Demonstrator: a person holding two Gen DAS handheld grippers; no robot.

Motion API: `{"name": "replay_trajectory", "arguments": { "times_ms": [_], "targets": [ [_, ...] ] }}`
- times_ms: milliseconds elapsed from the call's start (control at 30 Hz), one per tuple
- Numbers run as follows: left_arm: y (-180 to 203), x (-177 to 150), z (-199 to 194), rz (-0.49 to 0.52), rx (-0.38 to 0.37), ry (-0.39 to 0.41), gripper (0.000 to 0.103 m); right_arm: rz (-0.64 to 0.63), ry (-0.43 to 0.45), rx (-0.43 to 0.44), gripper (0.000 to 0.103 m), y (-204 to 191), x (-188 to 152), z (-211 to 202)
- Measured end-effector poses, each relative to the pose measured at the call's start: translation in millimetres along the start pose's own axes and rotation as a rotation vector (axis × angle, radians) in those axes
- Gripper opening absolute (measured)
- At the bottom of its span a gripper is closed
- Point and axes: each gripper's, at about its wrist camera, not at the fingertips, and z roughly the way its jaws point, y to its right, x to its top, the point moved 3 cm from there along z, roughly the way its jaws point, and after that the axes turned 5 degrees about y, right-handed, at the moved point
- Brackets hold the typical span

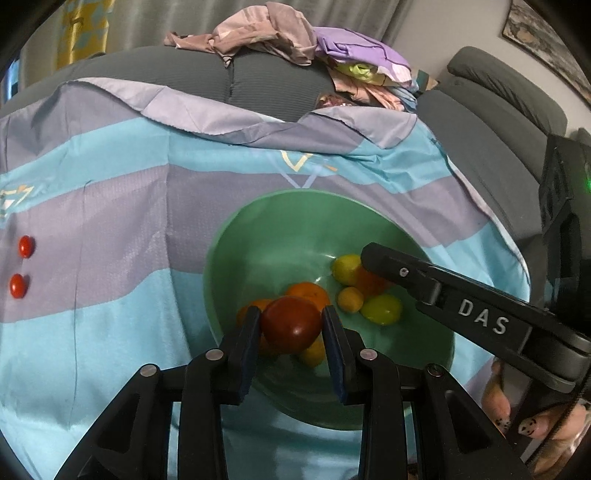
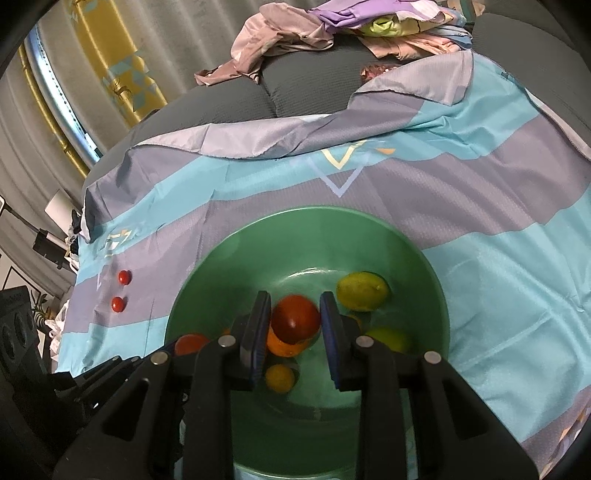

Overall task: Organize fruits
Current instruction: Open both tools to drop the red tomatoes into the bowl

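Observation:
A green bowl point(image 1: 280, 221) point(image 2: 221, 266) sits on a blue and purple striped cloth and holds several fruits: red, orange, yellow and yellow-green ones. My left gripper point(image 1: 291, 325) is shut on a dark red tomato point(image 1: 291, 325) over the bowl's near side. My right gripper point(image 2: 295, 317) is shut on another red tomato point(image 2: 295, 319) above the bowl's middle. The right gripper's finger point(image 1: 406, 273) reaches in from the right in the left wrist view. A yellow-green lemon point(image 2: 364, 290) lies at the bowl's far right.
Two small red tomatoes point(image 1: 22, 266) point(image 2: 122, 290) lie on the cloth point(image 1: 110, 258) point(image 2: 498, 240) left of the bowl. A pile of crumpled clothes point(image 1: 295, 40) point(image 2: 351, 29) lies on the grey sofa behind. A dark stand is at the left in the right wrist view point(image 2: 22, 332).

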Motion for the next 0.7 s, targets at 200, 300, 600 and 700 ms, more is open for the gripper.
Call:
{"name": "replay_trajectory", "arguments": {
  "times_ms": [200,300,600,700],
  "targets": [
    [-17,17,-26,-0.062,0.006,0.011,0.052,0.01,0.03,-0.007,0.068,-5,2,-6],
    [-40,29,-50,-0.089,0.063,0.052,0.053,-0.003,0.043,-0.002,0.068,-14,3,-8],
    [-171,30,-111,-0.259,0.315,0.122,0.056,-0.085,0.005,0.027,0.068,-63,4,7],
    [-215,26,-115,-0.334,0.372,0.14,0.056,-0.127,-0.037,0.073,0.068,-103,10,23]
  ]
}}
